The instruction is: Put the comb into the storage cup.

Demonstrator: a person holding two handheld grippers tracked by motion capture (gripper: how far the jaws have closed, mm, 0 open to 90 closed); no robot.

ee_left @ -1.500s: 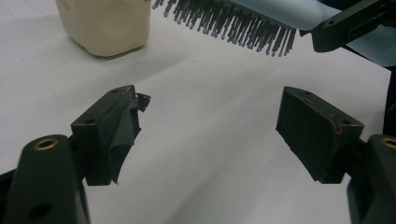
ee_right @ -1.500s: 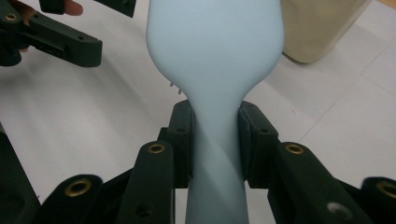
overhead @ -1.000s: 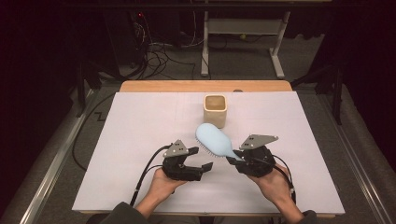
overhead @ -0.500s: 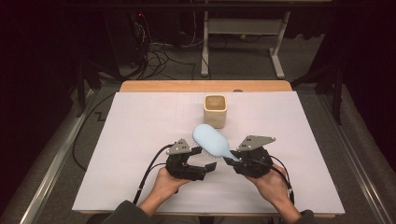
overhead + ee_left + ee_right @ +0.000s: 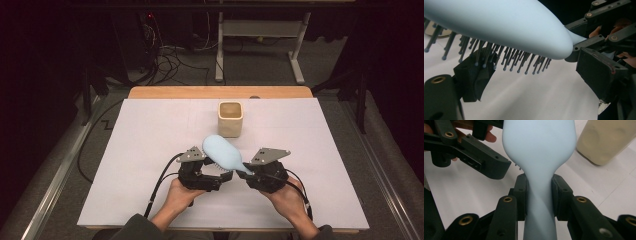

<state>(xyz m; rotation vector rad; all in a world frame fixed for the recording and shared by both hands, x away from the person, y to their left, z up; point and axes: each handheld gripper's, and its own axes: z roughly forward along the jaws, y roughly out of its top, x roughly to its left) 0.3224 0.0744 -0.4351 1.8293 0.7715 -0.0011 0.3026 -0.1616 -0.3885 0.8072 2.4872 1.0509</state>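
The right tool (image 5: 248,173), at lower centre-right of the high view, is clenched on the narrow handle of the pale blue plastic hairbrush (image 5: 222,153). In the right gripper view both black jaws press against the handle from either side, with the wide brush head (image 5: 539,142) rising toward the top of the frame. The brush is carried clear of the white tabletop (image 5: 150,130), bristles down, its head angled toward the upper left of the high view.

The left tool (image 5: 219,179), at lower centre-left, is released. Its jaws have just been opening and now stand wide apart beneath the brush head. In the left gripper view the dark, ball-tipped bristles (image 5: 506,58) hang over the left-hand jaw and reach down to its top, while the right-hand jaw stands clear at the right of the frame. No pad presses on the brush.

The cream square-sided cup (image 5: 230,119) stands upright and apart from both tools, above centre in the high view and toward the far edge of the tabletop. Nothing can be seen inside it.

Status, judged from this arrangement: the brush is lifted and held by the right tool alone. Remaining work is probably to carry the brush to the cup and stand it inside, handle or head first; no part of that has been done yet.
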